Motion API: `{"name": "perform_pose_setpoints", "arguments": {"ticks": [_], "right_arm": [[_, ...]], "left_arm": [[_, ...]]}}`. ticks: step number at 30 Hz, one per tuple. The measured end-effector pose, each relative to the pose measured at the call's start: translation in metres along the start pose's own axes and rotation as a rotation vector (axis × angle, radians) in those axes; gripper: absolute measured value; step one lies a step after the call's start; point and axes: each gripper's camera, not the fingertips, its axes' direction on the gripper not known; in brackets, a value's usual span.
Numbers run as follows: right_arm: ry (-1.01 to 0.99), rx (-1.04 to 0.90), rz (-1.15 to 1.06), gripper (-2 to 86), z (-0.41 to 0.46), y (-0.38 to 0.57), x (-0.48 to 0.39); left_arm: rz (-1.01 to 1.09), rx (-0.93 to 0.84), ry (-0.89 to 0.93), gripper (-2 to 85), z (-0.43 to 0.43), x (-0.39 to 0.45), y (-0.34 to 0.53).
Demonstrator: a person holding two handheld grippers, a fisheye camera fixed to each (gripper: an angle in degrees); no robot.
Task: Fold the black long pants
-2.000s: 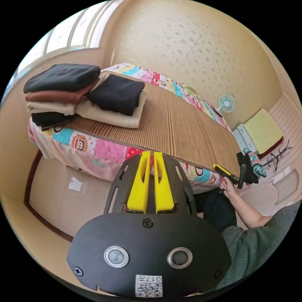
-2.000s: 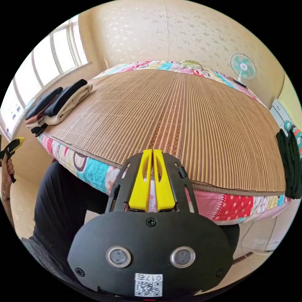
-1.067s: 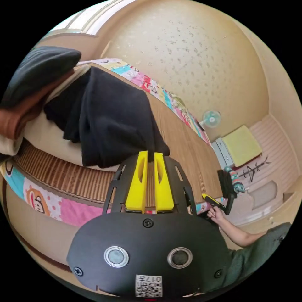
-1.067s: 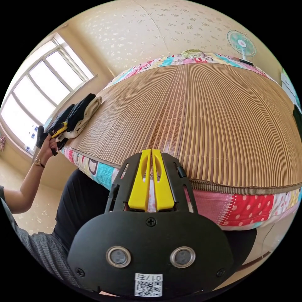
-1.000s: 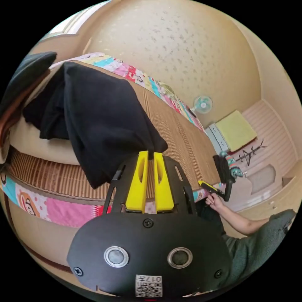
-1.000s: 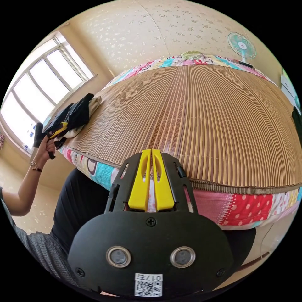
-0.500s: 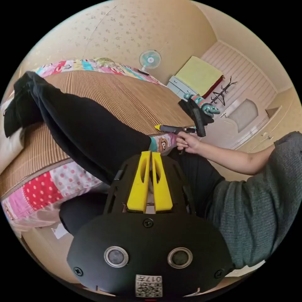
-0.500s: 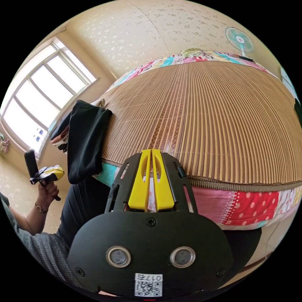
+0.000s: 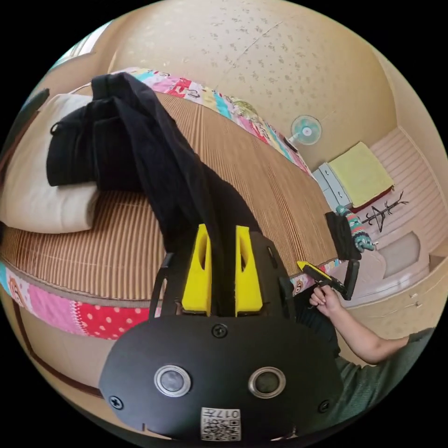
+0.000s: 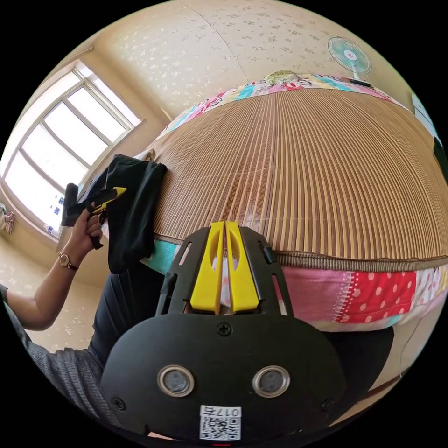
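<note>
The black long pants trail from the pile of folded clothes across the bamboo mat and run between my left gripper's yellow jaws, which are shut on the cloth. In the right gripper view the pants hang over the bed's left corner, with the left gripper held against them by a hand. My right gripper is shut on nothing, at the bed's front edge above the patchwork quilt. A hand holds that right gripper off the bed's edge in the left gripper view.
A cream folded garment lies under the pants' upper part. Dark clothes sit at the mat's far corner. A fan, a cabinet under a yellow cloth and a window ring the bed. The person's body fills the near side.
My left gripper took hold of the black pants on the pile and pulled them off, so they unrolled across the mat. It dipped below the bed's edge, then rose. The right gripper barely moved.
</note>
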Motion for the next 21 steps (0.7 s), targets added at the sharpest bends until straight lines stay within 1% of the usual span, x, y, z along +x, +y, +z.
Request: {"name": "perform_pose_setpoints", "arguments": {"ticks": [2, 4, 6, 8, 9, 11, 12, 13, 15, 17, 18, 20, 21], "right_arm": [[-0.006, -0.048, -0.013, 0.6, -0.006, 0.002, -0.004], [0.030, -0.093, -0.032, 0.7, -0.014, 0.004, -0.013], [0.035, -0.081, -0.081, 0.9, -0.024, 0.004, -0.026], [-0.045, 0.037, -0.150, 1.7, -0.047, -0.003, -0.050], [-0.075, 0.061, -0.169, 2.0, -0.052, -0.008, -0.057], [-0.206, 0.085, -0.275, 4.3, -0.061, -0.038, -0.097], [-0.232, 0.068, -0.306, 5.4, -0.060, -0.048, -0.109], [-0.270, 0.010, -0.367, 7.7, -0.053, -0.069, -0.138], [-0.279, -0.093, -0.467, 10.8, -0.036, -0.096, -0.186], [-0.213, -0.179, -0.606, 12.5, -0.007, -0.117, -0.256], [-0.199, -0.194, -0.650, 12.9, 0.001, -0.120, -0.274], [-0.115, -0.266, -0.798, 14.4, 0.040, -0.122, -0.341], [-0.089, -0.285, -0.833, 14.9, 0.052, -0.121, -0.356]], "left_arm": [[0.068, -0.042, -0.007, 3.9, 0.013, 0.027, 0.004], [0.145, -0.102, 0.009, 1.9, 0.028, 0.059, 0.017], [0.213, -0.141, 0.026, 1.3, 0.037, 0.081, 0.033], [0.267, -0.174, 0.055, 1.1, 0.043, 0.098, 0.051], [0.285, -0.190, 0.078, 1.3, 0.046, 0.105, 0.061], [0.269, -0.207, 0.095, 2.1, 0.050, 0.109, 0.074], [0.238, -0.203, 0.097, 3.1, 0.049, 0.108, 0.081], [0.208, -0.189, 0.103, 4.2, 0.044, 0.105, 0.087], [0.164, -0.179, 0.127, 5.8, 0.035, 0.097, 0.095], [0.134, -0.187, 0.153, 6.8, 0.026, 0.090, 0.105], [0.143, -0.196, 0.164, 7.0, 0.019, 0.089, 0.113], [0.174, -0.214, 0.157, 7.0, 0.009, 0.091, 0.127], [0.188, -0.228, 0.139, 6.9, 0.002, 0.093, 0.137]]}}
